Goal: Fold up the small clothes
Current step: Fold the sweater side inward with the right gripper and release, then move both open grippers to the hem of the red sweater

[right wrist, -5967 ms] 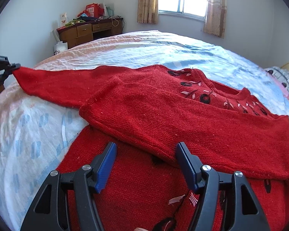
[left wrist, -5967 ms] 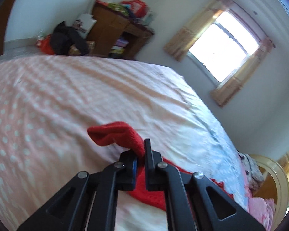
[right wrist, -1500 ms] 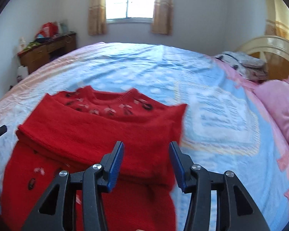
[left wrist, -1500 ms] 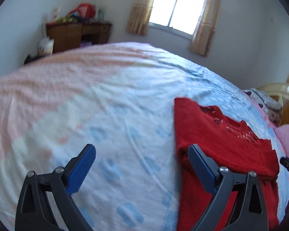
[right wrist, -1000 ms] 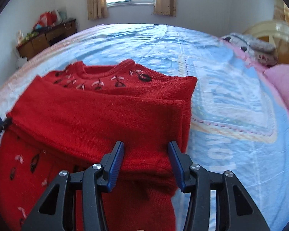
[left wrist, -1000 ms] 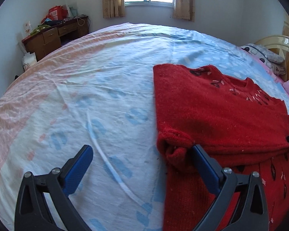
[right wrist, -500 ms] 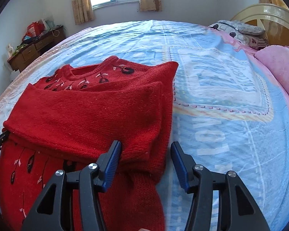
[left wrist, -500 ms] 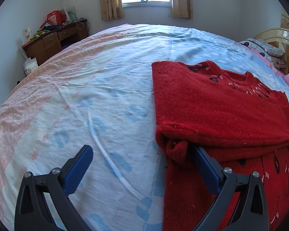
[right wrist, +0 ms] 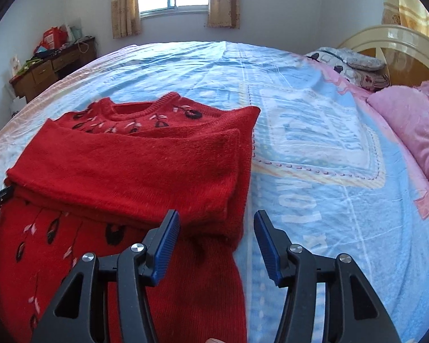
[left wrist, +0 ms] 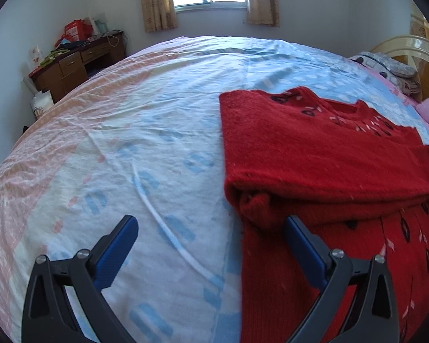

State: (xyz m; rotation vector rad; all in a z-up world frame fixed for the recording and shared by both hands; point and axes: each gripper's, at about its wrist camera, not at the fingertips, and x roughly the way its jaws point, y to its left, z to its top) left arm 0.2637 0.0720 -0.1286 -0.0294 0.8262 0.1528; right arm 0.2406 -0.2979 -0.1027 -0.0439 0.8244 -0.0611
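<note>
The red sweater (right wrist: 134,171) is lying flat on the bed (right wrist: 314,148), toward the near side of the blue and pink sheet, with both sleeves already laid across the chest in a thick band and the flowered lower body still stretching toward the viewer. Judging from that, the sleeve folds are looking done and the step in hand is setting up for the lengthwise fold, the one that brings hem and collar together. The next move is probably calling for each gripper to be taking one side of the sweater at the same level, pinching through all the knit layers, and then carrying both sides evenly so the bundled sleeves are not sliding out; the lumpy cuff at the left end of the band looks likely to be slipping loose if it is lifted unevenly. The right gripper (right wrist: 216,238) is hovering about half open at the right end of the sleeve band, its jaws having just been widening a little, and the sweater's edge is showing between the blue pads without being pinched, so it is holding nothing. The left gripper (left wrist: 211,240) is standing wide open over the sweater's left edge, one pad above the bare sheet and the other above the knit, gripping nothing.
</note>
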